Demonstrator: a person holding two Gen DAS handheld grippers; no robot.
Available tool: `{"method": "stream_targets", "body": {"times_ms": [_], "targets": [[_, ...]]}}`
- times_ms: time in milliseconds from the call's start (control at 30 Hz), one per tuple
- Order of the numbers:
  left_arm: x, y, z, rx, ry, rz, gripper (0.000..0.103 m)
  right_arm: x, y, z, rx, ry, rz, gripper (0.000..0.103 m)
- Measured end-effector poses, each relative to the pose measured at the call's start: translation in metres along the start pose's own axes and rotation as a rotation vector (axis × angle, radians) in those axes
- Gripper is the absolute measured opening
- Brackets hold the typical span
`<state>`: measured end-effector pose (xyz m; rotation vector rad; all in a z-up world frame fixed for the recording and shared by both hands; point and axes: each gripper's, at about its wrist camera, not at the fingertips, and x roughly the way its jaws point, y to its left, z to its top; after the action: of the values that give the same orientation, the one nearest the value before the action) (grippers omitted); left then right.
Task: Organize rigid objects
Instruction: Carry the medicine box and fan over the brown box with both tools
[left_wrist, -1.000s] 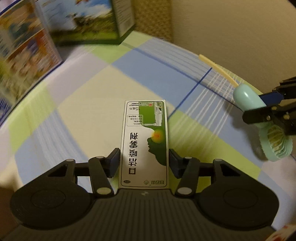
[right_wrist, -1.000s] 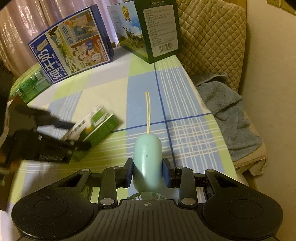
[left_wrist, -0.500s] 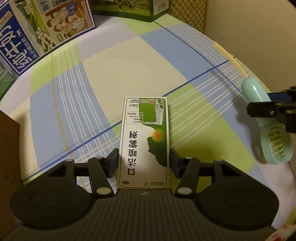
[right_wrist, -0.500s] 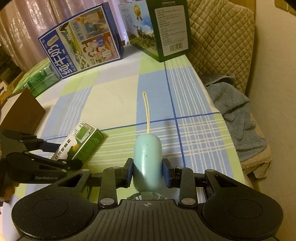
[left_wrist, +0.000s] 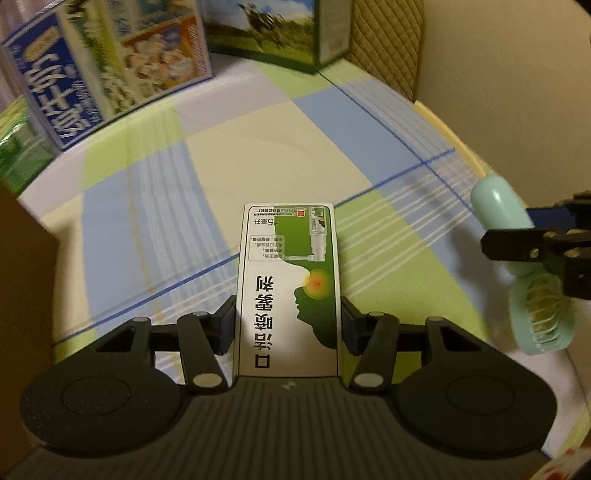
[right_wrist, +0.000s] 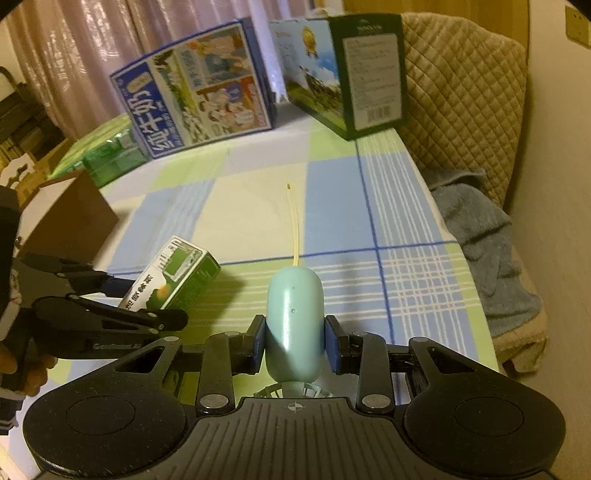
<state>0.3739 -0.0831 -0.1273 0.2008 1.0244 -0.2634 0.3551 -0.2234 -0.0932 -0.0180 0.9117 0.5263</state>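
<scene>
My left gripper (left_wrist: 288, 328) is shut on a white and green medicine box (left_wrist: 288, 284) with Chinese print, held just above the checked tablecloth. The box also shows in the right wrist view (right_wrist: 173, 277), with the left gripper (right_wrist: 147, 301) around it. My right gripper (right_wrist: 294, 341) is shut on the handle of a mint-green handheld fan (right_wrist: 293, 321), its yellow strap (right_wrist: 293, 225) trailing forward on the cloth. In the left wrist view the fan (left_wrist: 532, 295) and the right gripper (left_wrist: 517, 236) sit at the right edge.
A blue milk carton box (right_wrist: 199, 96) and a dark green box (right_wrist: 354, 70) stand at the table's far edge. A green pack (right_wrist: 103, 155) and a brown cardboard box (right_wrist: 70, 218) are at the left. A padded chair with a grey towel (right_wrist: 480, 229) stands right of the table.
My left gripper has swung with the medicine box, so the milk carton and cardboard box come into its view. My right gripper still holds the fan, shifted slightly forward.
</scene>
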Motion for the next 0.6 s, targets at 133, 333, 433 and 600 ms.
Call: {"method": "stream_targets", "body": {"times_ms": [133, 333, 433, 600], "targets": [[-0.037, 0.012, -0.007, -0.052, -0.061, 0.016, 0.051, -0.007, 0.018, 0.004, -0.025, -0.025, 0.039, 0.030], [-0.094, 0.040, -0.017, -0.135, -0.140, 0.054, 0.051, -0.017, 0.062, 0.015, -0.081, -0.067, 0.124, 0.030], [-0.125, 0.060, -0.027, -0.176, -0.171, 0.087, 0.051, -0.021, 0.090, 0.021, -0.109, -0.085, 0.182, 0.030], [-0.171, 0.103, -0.047, -0.246, -0.215, 0.151, 0.051, -0.023, 0.148, 0.034, -0.157, -0.105, 0.300, 0.030]]}}
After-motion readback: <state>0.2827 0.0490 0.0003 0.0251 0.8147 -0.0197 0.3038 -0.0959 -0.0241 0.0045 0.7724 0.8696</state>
